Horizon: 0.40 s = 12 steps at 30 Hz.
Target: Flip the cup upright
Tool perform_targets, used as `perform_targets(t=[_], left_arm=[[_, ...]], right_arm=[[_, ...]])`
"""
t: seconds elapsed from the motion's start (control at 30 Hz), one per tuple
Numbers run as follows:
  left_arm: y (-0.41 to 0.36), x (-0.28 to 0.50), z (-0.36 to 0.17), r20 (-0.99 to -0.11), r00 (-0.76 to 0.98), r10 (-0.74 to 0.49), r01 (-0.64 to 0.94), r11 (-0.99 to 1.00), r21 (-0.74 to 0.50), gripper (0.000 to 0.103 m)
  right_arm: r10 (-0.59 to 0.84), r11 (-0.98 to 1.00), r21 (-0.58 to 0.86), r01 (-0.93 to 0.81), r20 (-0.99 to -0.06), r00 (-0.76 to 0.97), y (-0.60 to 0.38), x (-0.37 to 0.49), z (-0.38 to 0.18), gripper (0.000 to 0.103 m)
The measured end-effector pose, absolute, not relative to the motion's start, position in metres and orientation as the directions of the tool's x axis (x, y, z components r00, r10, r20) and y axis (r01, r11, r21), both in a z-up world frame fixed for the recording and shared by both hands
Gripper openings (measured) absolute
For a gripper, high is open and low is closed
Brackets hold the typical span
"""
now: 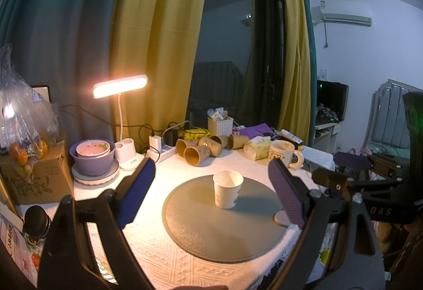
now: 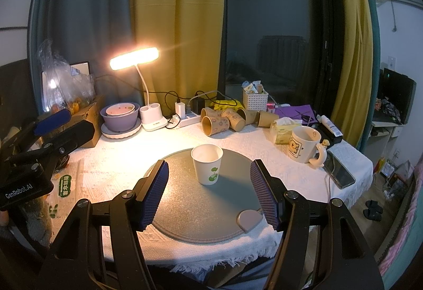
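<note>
Presently the white paper cup [image 2: 207,164] is standing upright, mouth up, on the round grey placemat [image 2: 185,210], toward the mat's far side; a green leaf print is showing on the cup's smooth tapered wall; nothing is touching it. The mat's surface is looking finely grained, and a small rounded tab [image 2: 249,219] is lying at its near right edge. Beneath it a white woven tablecloth [image 2: 127,171] with a raised pattern is covering the table, its frayed hem hanging over the near edge.

The right gripper [image 2: 208,194] is hovering short of the cup, jaws wide apart and empty, its ribbed blue pads [image 2: 154,194] flanking bare mat on both sides. The left gripper [image 1: 214,194] is likewise holding its jaws spread and empty, the cup sitting between and beyond the textured pads [image 1: 137,194].

Behind the mat, several brown paper cups [image 2: 215,124] are lying on their sides in a cluster; a ceramic bear mug [image 2: 304,144] is standing near the right edge; a lit desk lamp [image 2: 134,58] and stacked purple bowls [image 2: 120,116] are occupying the left rear.
</note>
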<state>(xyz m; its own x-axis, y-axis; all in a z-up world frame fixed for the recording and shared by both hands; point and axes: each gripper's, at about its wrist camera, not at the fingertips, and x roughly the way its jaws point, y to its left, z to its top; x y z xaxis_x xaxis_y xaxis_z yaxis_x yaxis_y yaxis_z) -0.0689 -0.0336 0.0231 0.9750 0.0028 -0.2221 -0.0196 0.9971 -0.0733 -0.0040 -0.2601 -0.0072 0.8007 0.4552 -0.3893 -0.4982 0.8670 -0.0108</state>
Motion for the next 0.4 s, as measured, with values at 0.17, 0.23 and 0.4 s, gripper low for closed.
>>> perform_targets(t=[0.17, 0.23, 0.4], left_arm=[[-0.033, -0.0683, 0.0234, -0.223, 0.975, 0.003, -0.019, 0.997, -0.074, 0.088], [-0.0333, -0.068, 0.0235, -0.224, 0.975, 0.002, -0.019, 0.997, -0.074, 0.088], [-0.0366, -0.0693, 0.0205, -0.228, 0.974, -0.002, -0.014, 0.997, -0.071, 0.088]], right_arm=[[0.456, 0.867, -0.012, -0.499, -0.39, 0.8, -0.2601, -0.005, -0.0074, 0.067], [0.455, 0.867, -0.011, -0.499, -0.391, 0.8, -0.26, -0.0043, -0.0074, 0.067], [0.455, 0.866, -0.012, -0.5, -0.393, 0.799, -0.2576, -0.0053, -0.01, 0.067]])
